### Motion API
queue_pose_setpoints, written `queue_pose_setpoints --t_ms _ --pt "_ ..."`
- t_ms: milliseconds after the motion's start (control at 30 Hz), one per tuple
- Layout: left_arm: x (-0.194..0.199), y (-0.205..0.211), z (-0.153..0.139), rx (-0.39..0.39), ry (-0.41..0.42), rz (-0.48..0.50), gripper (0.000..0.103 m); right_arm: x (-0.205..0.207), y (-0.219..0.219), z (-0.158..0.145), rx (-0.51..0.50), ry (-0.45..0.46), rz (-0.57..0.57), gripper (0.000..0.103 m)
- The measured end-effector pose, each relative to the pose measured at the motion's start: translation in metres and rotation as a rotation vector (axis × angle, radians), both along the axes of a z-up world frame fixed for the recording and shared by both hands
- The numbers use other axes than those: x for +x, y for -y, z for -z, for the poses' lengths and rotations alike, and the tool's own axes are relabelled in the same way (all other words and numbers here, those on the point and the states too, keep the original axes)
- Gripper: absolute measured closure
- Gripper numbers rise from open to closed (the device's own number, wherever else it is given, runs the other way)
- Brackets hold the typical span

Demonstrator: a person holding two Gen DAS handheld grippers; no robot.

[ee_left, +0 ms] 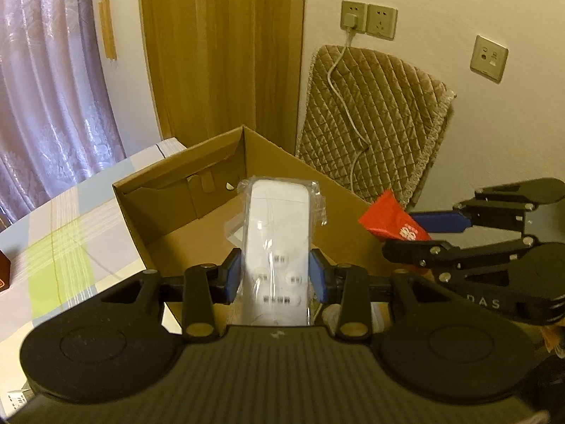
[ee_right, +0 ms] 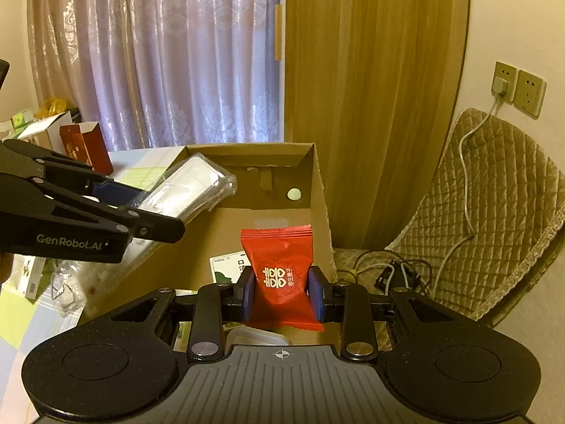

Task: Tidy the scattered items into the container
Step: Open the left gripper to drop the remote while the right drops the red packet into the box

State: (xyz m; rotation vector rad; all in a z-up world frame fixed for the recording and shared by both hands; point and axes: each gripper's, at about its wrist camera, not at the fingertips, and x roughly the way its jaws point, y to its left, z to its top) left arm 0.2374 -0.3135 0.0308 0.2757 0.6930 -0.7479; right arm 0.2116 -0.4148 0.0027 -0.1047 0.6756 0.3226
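An open cardboard box (ee_left: 169,243) (ee_right: 317,190) stands on the table. My left gripper (ee_left: 275,277) is shut on a white remote control in a clear plastic bag (ee_left: 277,243) and holds it above the box. From the right wrist view that gripper (ee_right: 152,208) and the bagged remote (ee_right: 187,187) hang over the box's left side. My right gripper (ee_right: 280,291) is shut on a red candy packet (ee_right: 279,268) over the box's near right part. In the left wrist view the right gripper (ee_left: 416,233) reaches in from the right with the red packet (ee_left: 392,221).
A white-and-green card (ee_right: 226,265) and a white item (ee_right: 257,335) lie inside the box. Red boxes (ee_right: 84,145) and cartons stand far left on the checked tablecloth (ee_left: 63,233). A quilted chair (ee_left: 374,123) with a white cable, wall sockets (ee_left: 367,19), curtains and a wooden panel stand behind.
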Motion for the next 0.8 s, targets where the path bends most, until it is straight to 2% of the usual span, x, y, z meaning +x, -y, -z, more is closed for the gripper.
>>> queue_pose_setpoints --t_ms 33,67,433,800 --pt "0.0 -0.001 0.0 -0.007 0.005 -0.006 0.036 0.0 0.0 0.0 -0.001 0.0 0.0 0.069" --pt "0.0 -0.003 -0.001 -0.018 0.017 -0.012 0.033 -0.001 0.0 0.0 -0.002 -0.001 0.001 0.069" --pt "0.005 -0.032 -0.007 -0.017 0.023 -0.078 0.033 -0.001 -0.003 0.0 -0.003 -0.002 -0.007 0.068" --pt "-0.007 -0.061 0.0 0.009 0.02 -0.097 0.033 0.003 -0.022 -0.003 0.006 0.001 -0.035 0.068"
